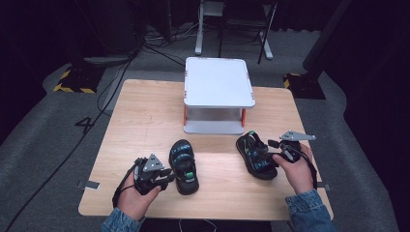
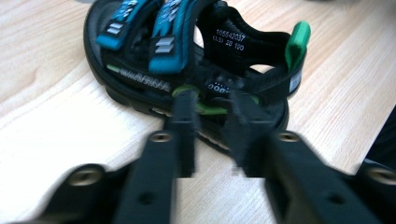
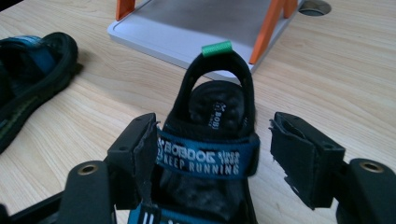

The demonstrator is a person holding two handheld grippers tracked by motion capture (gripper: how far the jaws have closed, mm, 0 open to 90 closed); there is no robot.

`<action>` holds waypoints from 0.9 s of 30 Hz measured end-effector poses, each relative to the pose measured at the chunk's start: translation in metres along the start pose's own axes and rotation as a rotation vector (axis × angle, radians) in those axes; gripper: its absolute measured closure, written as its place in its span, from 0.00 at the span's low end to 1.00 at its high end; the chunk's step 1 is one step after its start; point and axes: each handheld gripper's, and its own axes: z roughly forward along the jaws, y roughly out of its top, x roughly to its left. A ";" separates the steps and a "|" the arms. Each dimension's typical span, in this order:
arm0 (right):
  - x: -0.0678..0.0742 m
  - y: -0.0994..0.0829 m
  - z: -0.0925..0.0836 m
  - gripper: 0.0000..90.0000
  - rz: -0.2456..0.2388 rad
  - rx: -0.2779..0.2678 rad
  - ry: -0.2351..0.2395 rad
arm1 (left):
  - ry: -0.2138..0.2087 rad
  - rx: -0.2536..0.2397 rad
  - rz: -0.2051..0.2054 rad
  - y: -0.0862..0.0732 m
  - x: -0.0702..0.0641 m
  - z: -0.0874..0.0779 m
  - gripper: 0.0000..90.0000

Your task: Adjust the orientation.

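**Two sandals on the table, one at each gripper**

Nearest to you, your left hand (image 1: 138, 193) brings the left gripper (image 1: 167, 178) in from the bottom edge of the high view, its jaws pointing across at the side of the left sandal (image 1: 184, 166). In the left gripper view the two jaw tips stand a narrow gap apart, right at the outer edge of that sandal's (image 2: 187, 65) sole near the heel, with a green loop of the strap just behind them. They are not pinching anything that you can make out; the picture is blurred there, so the gripper reads as released, close to the sole. The sandal lies flat on the wooden table (image 1: 145, 121), its blue straps up and a green heel tab (image 2: 297, 43) standing at the back.

On your other side, your right hand (image 1: 296, 170) holds the right gripper (image 1: 274, 155) against the right sandal (image 1: 256, 155), which lies tilted on the table. In the right gripper view the jaws stand wide on either side of its blue strap (image 3: 208, 156). The left pad touches the strap's end; the right pad stands clear of it, so nothing is clamped.

Farther off, a white two-level stand (image 1: 218, 82) with orange posts sits at the middle of the table, beyond both sandals.
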 end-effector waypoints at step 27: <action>-0.016 -0.041 -0.049 0.37 0.087 -0.012 -0.108 | 0.086 -0.052 0.053 0.037 0.014 0.048 0.78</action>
